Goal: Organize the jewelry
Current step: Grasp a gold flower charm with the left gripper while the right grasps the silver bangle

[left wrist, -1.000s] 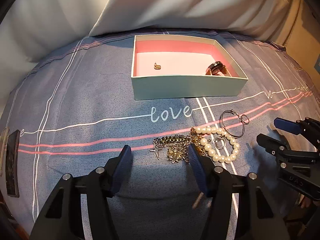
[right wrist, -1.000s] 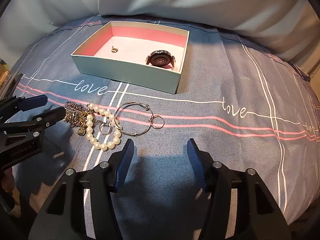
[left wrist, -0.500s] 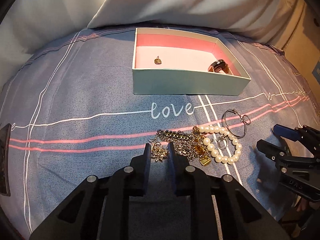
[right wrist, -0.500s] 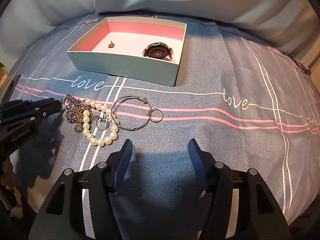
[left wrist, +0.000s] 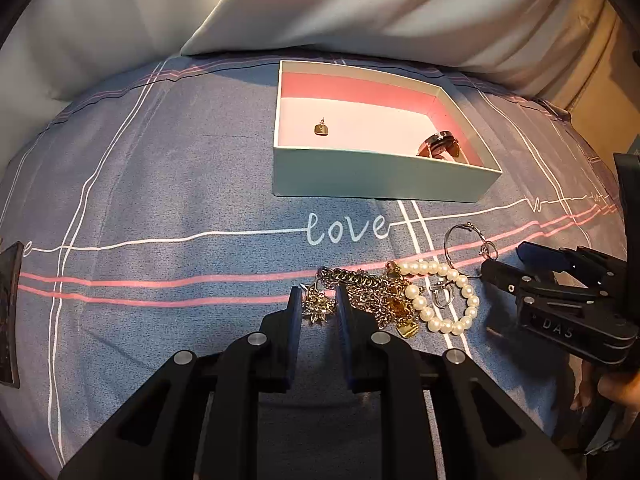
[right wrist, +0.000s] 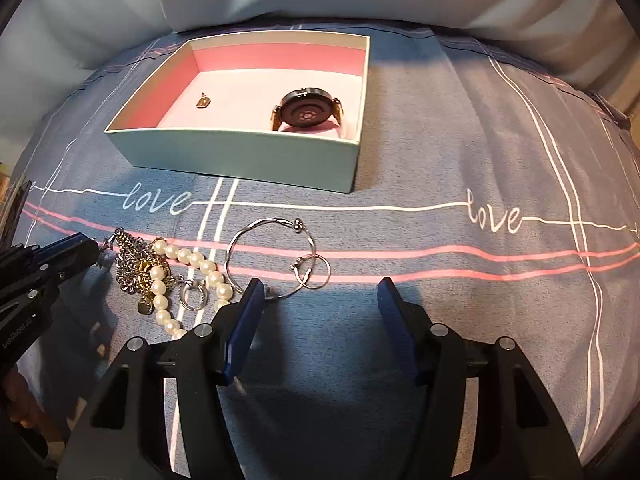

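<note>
Meanwhile, a star-shaped charm (left wrist: 318,305) at the left edge of the jewelry heap (left wrist: 396,296) on the bedspread (left wrist: 160,184) is being gripped by the left tongs (left wrist: 316,300), just closed; the right tongs (right wrist: 320,292) are being held open over the silver bangle (right wrist: 272,256), pads clear, the box (right wrist: 240,156) lying beyond.

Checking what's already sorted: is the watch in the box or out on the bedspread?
In the box. The watch lies on the pink floor of the box, near its right wall.
</note>
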